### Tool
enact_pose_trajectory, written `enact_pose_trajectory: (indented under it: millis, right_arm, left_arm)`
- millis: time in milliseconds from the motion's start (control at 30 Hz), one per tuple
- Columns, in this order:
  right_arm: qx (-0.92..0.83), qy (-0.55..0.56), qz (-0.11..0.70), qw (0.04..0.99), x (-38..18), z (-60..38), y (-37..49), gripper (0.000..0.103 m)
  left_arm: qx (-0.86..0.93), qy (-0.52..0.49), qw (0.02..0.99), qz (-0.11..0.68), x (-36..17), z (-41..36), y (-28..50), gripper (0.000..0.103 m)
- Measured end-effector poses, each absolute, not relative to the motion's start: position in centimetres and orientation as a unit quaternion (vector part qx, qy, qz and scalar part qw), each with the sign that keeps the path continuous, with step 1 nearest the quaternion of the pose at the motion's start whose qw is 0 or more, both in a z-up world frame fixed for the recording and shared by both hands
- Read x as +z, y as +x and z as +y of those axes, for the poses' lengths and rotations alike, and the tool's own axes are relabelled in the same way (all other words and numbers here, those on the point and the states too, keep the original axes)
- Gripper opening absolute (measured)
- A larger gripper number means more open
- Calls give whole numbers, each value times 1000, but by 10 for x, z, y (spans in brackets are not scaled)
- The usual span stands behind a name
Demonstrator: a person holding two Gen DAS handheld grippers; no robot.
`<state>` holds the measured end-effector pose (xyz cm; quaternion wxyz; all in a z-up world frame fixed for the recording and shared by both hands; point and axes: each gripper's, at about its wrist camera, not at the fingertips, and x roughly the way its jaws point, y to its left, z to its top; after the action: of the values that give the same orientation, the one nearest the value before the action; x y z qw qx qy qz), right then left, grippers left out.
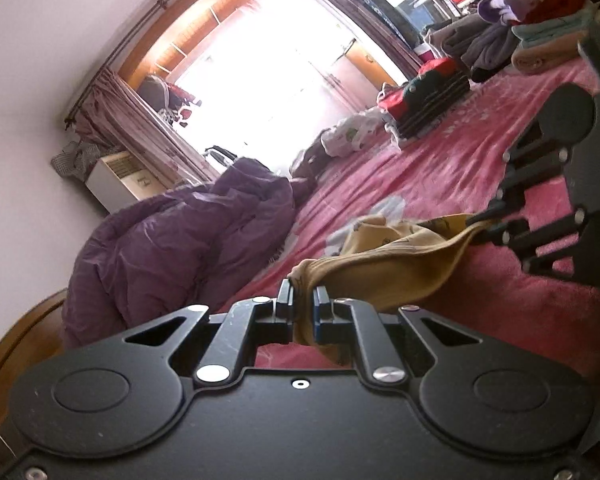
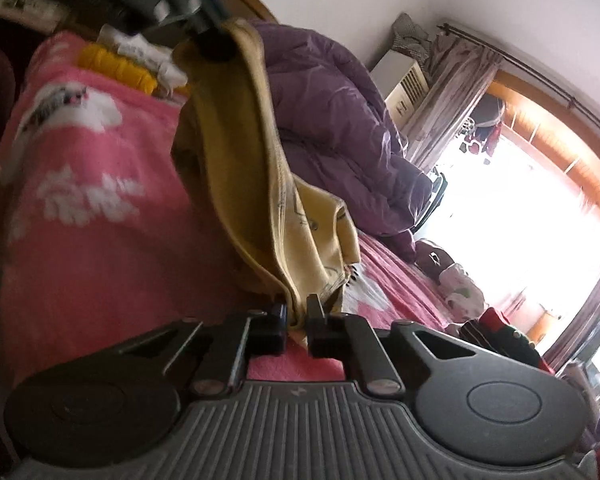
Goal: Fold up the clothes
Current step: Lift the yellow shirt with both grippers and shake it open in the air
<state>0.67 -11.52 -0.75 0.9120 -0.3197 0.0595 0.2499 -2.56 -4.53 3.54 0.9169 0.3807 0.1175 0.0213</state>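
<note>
A mustard-yellow garment [image 1: 392,256] with dark printed line drawings hangs stretched above the pink bed cover [image 1: 440,168]. My left gripper [image 1: 303,300] is shut on one end of it, with cloth bunched between the fingers. Its other end runs right to my right gripper [image 1: 478,222], which pinches it there. In the right wrist view the same garment [image 2: 252,168] rises from my right gripper [image 2: 297,312], shut on its folded edge, up to the left gripper [image 2: 210,46] at the top. The cloth between the two sags in a loose fold.
A crumpled purple quilt [image 1: 180,240] lies along the wall side of the bed. A stack of folded clothes [image 1: 424,100] and a white plastic bag [image 1: 348,132] sit toward the window. More piled clothes [image 1: 500,40] fill the far corner. A yellow knit item [image 2: 116,68] lies behind the left gripper.
</note>
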Motion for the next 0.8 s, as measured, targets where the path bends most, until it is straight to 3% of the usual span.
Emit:
enact_pose_trajectory:
  millis: [233, 467, 800]
  right_arm:
    - [217, -262, 9, 940, 52, -146, -14, 8]
    - [171, -264, -13, 949, 92, -180, -38, 8]
    - [136, -305, -71, 940, 153, -192, -69, 7]
  left_arm:
    - [-31, 366, 924, 105, 61, -43, -33, 8]
    - [-139, 277, 941, 137, 73, -44, -31, 8]
    - [-96, 304, 947, 28, 132, -46, -41, 8]
